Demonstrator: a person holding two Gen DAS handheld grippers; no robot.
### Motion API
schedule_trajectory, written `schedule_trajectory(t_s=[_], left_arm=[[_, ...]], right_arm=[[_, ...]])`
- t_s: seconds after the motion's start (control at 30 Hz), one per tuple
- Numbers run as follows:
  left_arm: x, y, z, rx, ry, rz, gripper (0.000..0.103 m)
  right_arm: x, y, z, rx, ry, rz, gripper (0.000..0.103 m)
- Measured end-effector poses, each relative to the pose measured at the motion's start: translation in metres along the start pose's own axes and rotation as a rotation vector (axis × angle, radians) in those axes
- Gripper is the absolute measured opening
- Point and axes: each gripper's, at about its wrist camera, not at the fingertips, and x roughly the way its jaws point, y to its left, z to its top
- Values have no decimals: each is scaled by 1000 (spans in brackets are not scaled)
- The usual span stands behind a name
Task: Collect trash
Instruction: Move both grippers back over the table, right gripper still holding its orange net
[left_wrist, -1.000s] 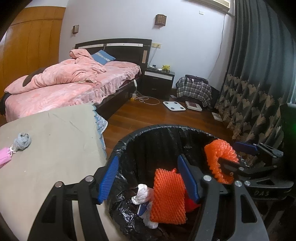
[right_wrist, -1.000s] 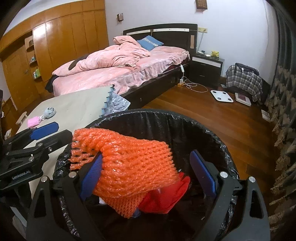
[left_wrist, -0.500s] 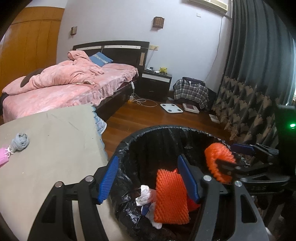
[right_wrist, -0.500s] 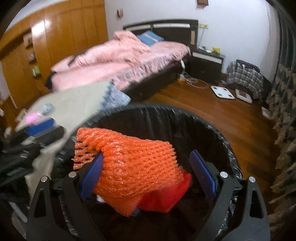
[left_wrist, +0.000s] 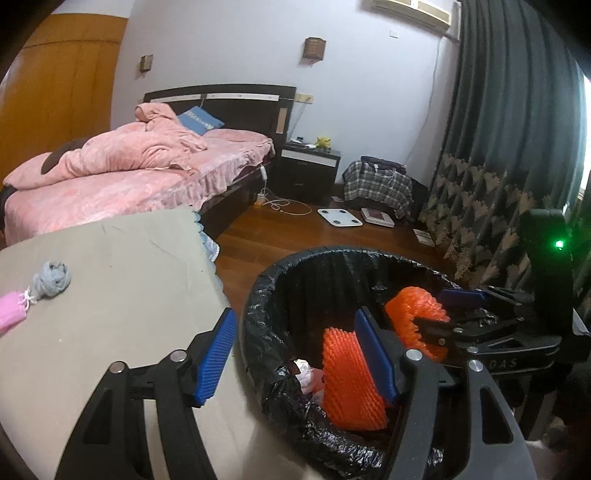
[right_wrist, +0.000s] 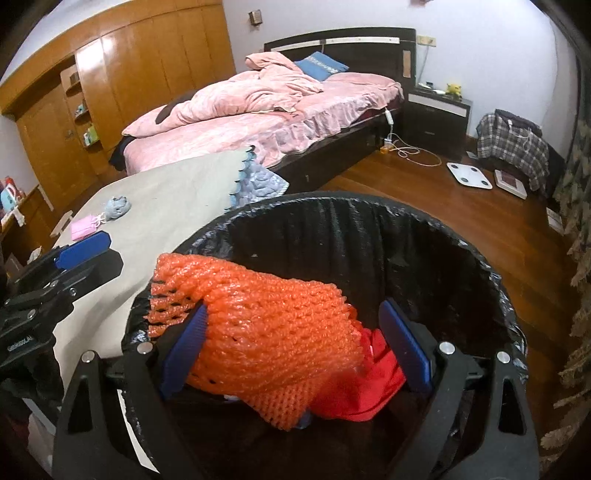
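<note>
A bin with a black liner (left_wrist: 258, 295) (right_wrist: 369, 229) stands beside the table. My right gripper (right_wrist: 293, 310) (left_wrist: 443, 312) is over it, jaws wide and open. An orange foam net (right_wrist: 266, 332) (left_wrist: 413, 314) is draped over its left finger and does not touch the right pad. Lower in the bin lie a second orange net (left_wrist: 347, 380), red trash (right_wrist: 373, 391) and white scraps (left_wrist: 304, 371). My left gripper (left_wrist: 295, 317) (right_wrist: 88, 254) is open and empty, straddling the bin's near-left rim. On the table lie a grey crumpled wad (left_wrist: 51, 282) (right_wrist: 117, 207) and a pink packet (left_wrist: 11, 317) (right_wrist: 84, 227).
A grey cloth covers the table (left_wrist: 110, 295) left of the bin. Behind are a bed with pink bedding (right_wrist: 258, 110), a dark nightstand (right_wrist: 437, 114), a white scale (right_wrist: 469, 175) and a plaid bag (right_wrist: 513, 144) on the wood floor. Dark curtains (left_wrist: 498, 166) hang at right.
My left gripper has drifted slightly from the bin toward the table. The orange net still hangs on the right gripper's left finger over the bin.
</note>
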Motion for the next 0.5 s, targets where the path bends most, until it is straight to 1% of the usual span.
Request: schedule_trajectory(t_s=[0.13, 0.23, 0.3, 0.5], left_arm=[[0, 6, -3, 6, 10, 24, 65], [-1, 17, -7, -16, 26, 66, 65], [-2, 26, -10, -29, 37, 104, 65], [-17, 51, -19, -81, 40, 174, 65]], right_arm=[[6, 3, 4, 3, 8, 21, 89], [8, 8, 5, 2, 12, 40, 89], [10, 16, 4, -17, 17, 49, 89], [20, 44, 3, -79, 46, 44, 89]])
